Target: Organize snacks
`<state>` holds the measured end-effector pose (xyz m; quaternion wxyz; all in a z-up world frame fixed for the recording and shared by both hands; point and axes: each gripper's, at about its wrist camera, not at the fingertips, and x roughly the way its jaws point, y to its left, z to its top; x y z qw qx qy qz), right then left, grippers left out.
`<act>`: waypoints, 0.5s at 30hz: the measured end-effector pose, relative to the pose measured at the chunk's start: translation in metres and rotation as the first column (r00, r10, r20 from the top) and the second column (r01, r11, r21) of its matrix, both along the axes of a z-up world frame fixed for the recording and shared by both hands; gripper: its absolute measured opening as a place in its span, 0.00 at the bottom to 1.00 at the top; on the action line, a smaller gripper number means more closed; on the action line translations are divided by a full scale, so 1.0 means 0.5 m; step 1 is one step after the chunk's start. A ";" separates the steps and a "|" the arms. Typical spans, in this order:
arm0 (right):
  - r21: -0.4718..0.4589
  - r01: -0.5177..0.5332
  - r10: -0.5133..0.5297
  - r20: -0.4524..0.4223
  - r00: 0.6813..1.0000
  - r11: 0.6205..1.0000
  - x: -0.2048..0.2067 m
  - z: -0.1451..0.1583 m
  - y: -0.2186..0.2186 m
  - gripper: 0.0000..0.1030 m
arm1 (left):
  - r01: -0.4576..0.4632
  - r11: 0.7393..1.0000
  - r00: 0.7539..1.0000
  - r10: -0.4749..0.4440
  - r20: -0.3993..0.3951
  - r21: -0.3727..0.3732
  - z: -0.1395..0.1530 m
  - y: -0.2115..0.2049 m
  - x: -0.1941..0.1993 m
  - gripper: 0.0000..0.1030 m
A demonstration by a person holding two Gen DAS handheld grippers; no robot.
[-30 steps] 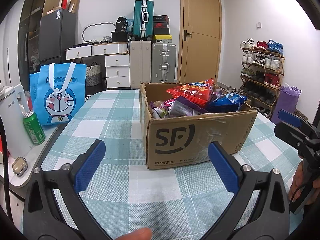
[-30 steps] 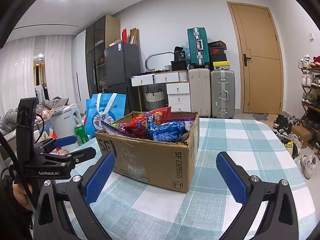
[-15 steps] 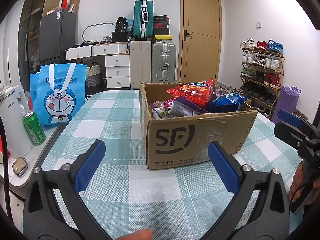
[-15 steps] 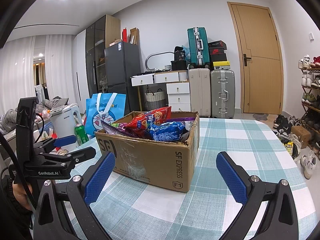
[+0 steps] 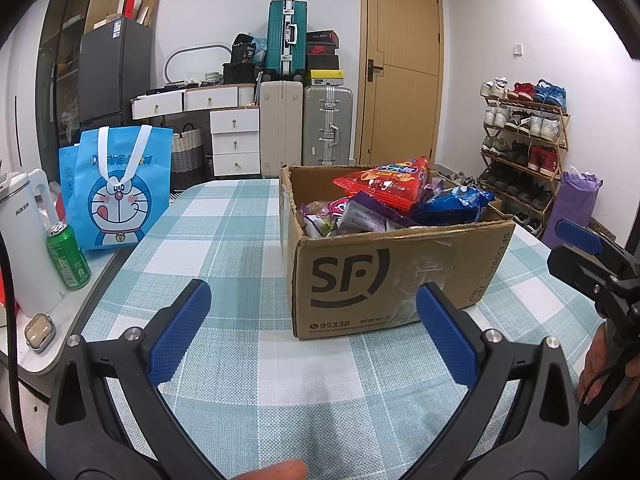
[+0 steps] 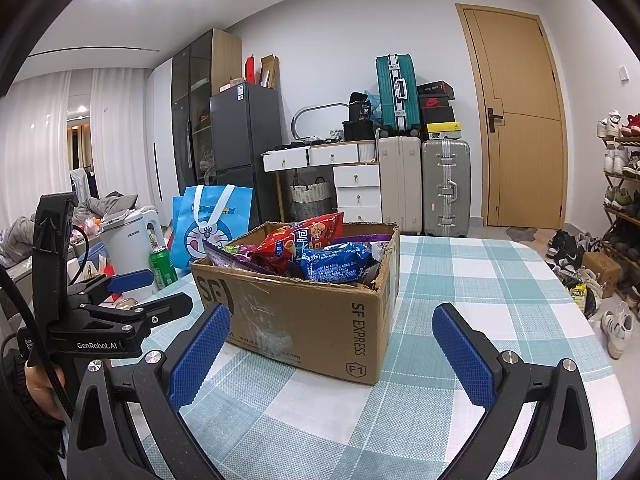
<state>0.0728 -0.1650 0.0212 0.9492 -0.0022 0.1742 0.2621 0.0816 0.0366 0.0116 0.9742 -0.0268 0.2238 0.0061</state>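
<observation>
A brown SF cardboard box (image 5: 384, 276) stands on the checked tablecloth, also in the right wrist view (image 6: 304, 312). It is heaped with snack bags: a red one (image 5: 384, 180) on top, a blue one (image 5: 452, 208), purple ones (image 5: 360, 212). My left gripper (image 5: 312, 320) is open and empty, a little short of the box's front left. My right gripper (image 6: 332, 344) is open and empty, near the box's front right corner. Each gripper shows at the edge of the other's view.
A blue Doraemon tote (image 5: 120, 196), a green can (image 5: 68, 256) and a white kettle (image 5: 24, 240) stand left of the table. Suitcases, drawers and a door are behind. A shoe rack (image 5: 524, 152) is on the right.
</observation>
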 end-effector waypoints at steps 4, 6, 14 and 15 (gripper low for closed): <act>0.000 0.000 0.000 -0.001 1.000 1.000 0.000 0.000 0.000 1.00 | 0.000 1.000 1.000 0.000 0.000 0.000 0.000 0.000 0.000 0.99; 0.001 -0.001 0.001 0.001 1.000 1.000 0.000 0.000 0.000 1.00 | 0.001 1.000 1.000 -0.001 0.001 0.000 0.000 -0.001 0.000 0.99; 0.000 -0.001 0.001 -0.001 1.000 1.000 0.000 0.001 0.000 1.00 | -0.001 1.000 1.000 0.001 0.004 0.002 0.000 0.001 0.000 0.99; 0.000 -0.001 0.001 0.000 1.000 1.000 0.000 0.001 0.001 1.00 | -0.003 1.000 1.000 0.003 0.006 0.003 0.002 0.001 0.000 0.99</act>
